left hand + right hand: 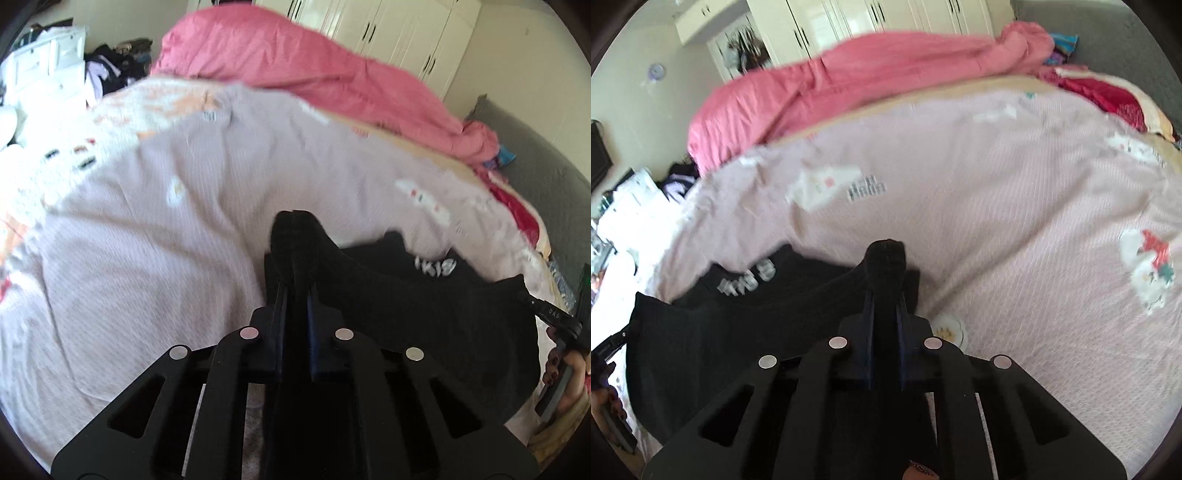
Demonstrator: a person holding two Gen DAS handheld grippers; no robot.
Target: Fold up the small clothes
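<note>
Left gripper is clamped on black cloth, fingers pinched w/ a fold of the black garment bunched up over the tips, so it's gripping one top corner or edge; can't tell exactly which part. Garment hangs/spreads off to the right of it in the left wrist view, white lettering showing near the neckline, low over the lilac bedspread. Far right edge of that view shows the person's hand on the other tool. In the right wrist view the right gripper is likewise closed on a bunch of the same black cloth, garment trailing off to its left. So both hold the piece stretched between them, over the bed near its front edge; pink duvet heaped well behind, wardrobe beyond. Looks like the spread-or-fold-over stage, prob early in the task. To do it well: keep both grips level & even tension so the edge stays straight, lower the hem onto the spread first, then lay the top down flat w/o dragging. Don't let go til cloth rests flat. Frames are blurry, so fine wrinkles can't be judged.
</note>
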